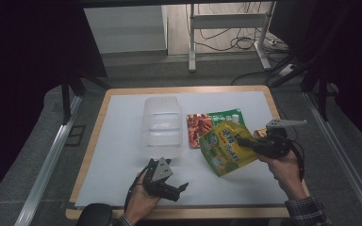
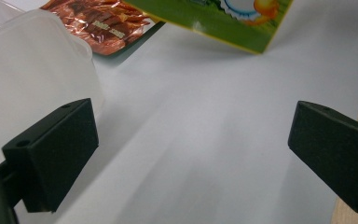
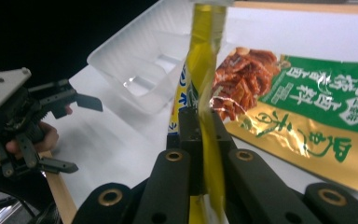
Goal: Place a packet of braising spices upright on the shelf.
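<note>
My right gripper (image 1: pixel 242 141) is shut on the edge of a yellow-green pouch (image 1: pixel 222 148) and holds it tilted above the white sheet. In the right gripper view the jaws (image 3: pixel 200 122) pinch the pouch (image 3: pixel 206 51) edge-on. Under and behind it a red and green snack packet (image 1: pixel 206 122) lies flat. A clear plastic container (image 1: pixel 161 123) stands to the packet's left. My left gripper (image 1: pixel 177 175) is open near the front edge, with nothing between its pads (image 2: pixel 56 149). Ahead of it in the left gripper view are the container (image 2: pixel 28 70) and the packet (image 2: pixel 98 23).
A white sheet (image 1: pixel 122 150) covers the wooden board (image 1: pixel 88 146). Grey matting and metal rails (image 1: pixel 47 165) flank the board. Beyond the far edge are a frame's legs (image 1: pixel 192 42) and floor cables (image 1: pixel 245 42). The left gripper (image 3: pixel 77 133) appears at the left of the right gripper view.
</note>
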A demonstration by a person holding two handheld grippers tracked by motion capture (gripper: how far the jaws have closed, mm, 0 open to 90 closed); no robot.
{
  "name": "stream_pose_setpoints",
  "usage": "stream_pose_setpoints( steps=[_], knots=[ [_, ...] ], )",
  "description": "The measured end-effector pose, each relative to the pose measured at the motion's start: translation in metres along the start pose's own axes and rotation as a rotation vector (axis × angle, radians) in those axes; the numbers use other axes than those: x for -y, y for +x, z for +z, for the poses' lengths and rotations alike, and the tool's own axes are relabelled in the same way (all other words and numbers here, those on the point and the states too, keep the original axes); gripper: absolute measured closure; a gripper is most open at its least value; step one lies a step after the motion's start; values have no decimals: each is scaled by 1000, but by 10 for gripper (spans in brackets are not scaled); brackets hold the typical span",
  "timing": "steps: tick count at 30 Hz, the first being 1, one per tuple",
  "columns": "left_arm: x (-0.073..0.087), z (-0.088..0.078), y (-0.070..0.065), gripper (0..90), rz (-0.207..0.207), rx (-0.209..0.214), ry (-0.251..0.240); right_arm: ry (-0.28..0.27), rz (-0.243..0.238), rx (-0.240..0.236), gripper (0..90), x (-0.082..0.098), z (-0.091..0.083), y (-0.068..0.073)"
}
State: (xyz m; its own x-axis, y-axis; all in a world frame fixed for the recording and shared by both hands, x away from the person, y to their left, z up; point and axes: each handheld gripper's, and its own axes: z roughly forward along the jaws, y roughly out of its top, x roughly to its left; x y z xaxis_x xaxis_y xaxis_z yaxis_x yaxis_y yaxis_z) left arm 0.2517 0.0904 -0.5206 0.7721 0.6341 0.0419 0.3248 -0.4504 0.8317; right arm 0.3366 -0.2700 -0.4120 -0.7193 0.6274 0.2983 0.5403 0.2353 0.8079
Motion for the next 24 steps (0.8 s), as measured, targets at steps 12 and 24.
stream_pose_setpoints(
  steps=[12, 24],
  knots=[
    [5, -6, -1, 6, 20, -14, 20, -20, -49, 46, 890, -22, -7, 3],
    [7, -10, -3, 0, 16, -8, 8, -32, -76, 59, 889, -38, -5, -5]
  ],
)
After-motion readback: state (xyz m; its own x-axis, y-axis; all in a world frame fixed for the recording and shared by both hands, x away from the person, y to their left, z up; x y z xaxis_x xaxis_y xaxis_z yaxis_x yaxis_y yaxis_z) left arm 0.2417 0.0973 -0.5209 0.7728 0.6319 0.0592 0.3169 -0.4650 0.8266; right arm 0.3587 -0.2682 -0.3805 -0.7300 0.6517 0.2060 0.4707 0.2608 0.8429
